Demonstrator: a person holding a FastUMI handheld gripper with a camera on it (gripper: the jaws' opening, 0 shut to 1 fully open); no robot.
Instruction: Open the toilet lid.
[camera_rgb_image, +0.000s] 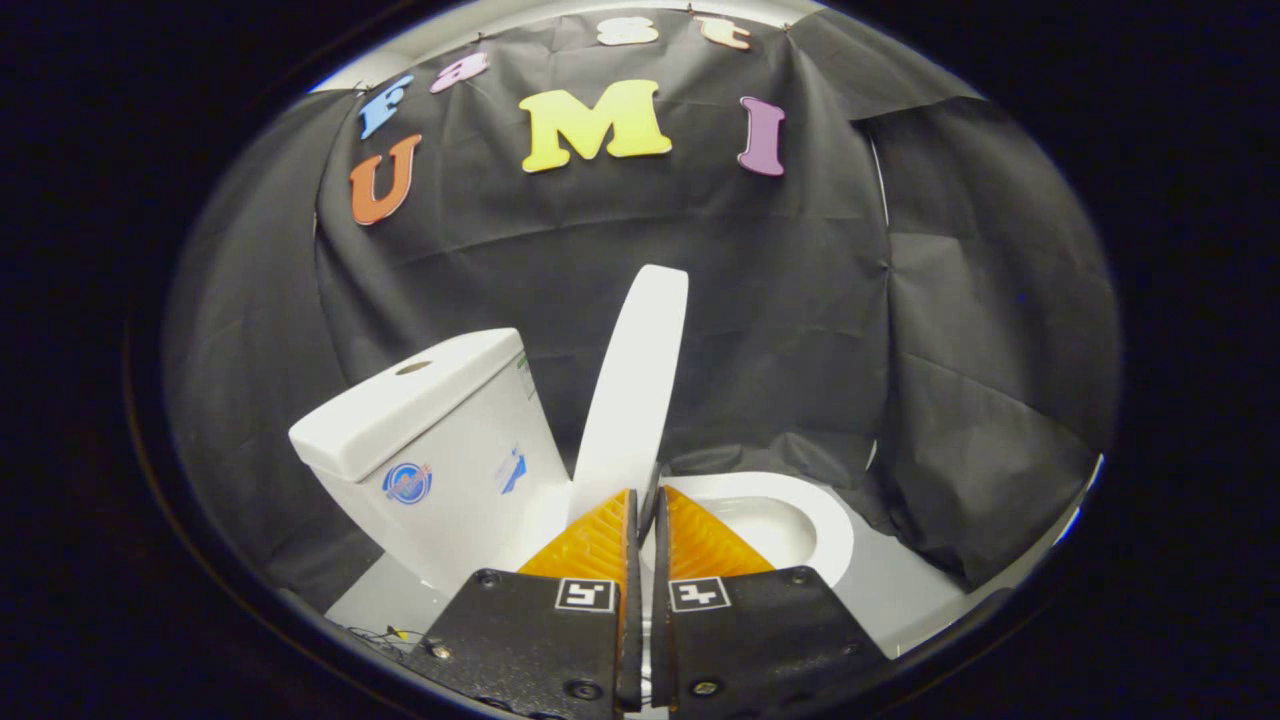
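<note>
A small white toilet stands ahead of me against the black cloth wall. Its lid (636, 390) is raised almost upright and leans toward the tank (440, 450) on the left. The seat ring and bowl (822, 518) lie uncovered to the right, just beyond my fingers. My gripper (648, 497) is shut on the lid, both fingers pressed on its thin lower edge, which runs down between them. The hinge is hidden behind the fingers.
The tank has a flat top with a round flush button (412, 367) and stickers on its front. Black cloth drapes behind and to the right of the toilet. A pale floor (900, 590) shows around the bowl, with thin wires (385, 634) at the lower left.
</note>
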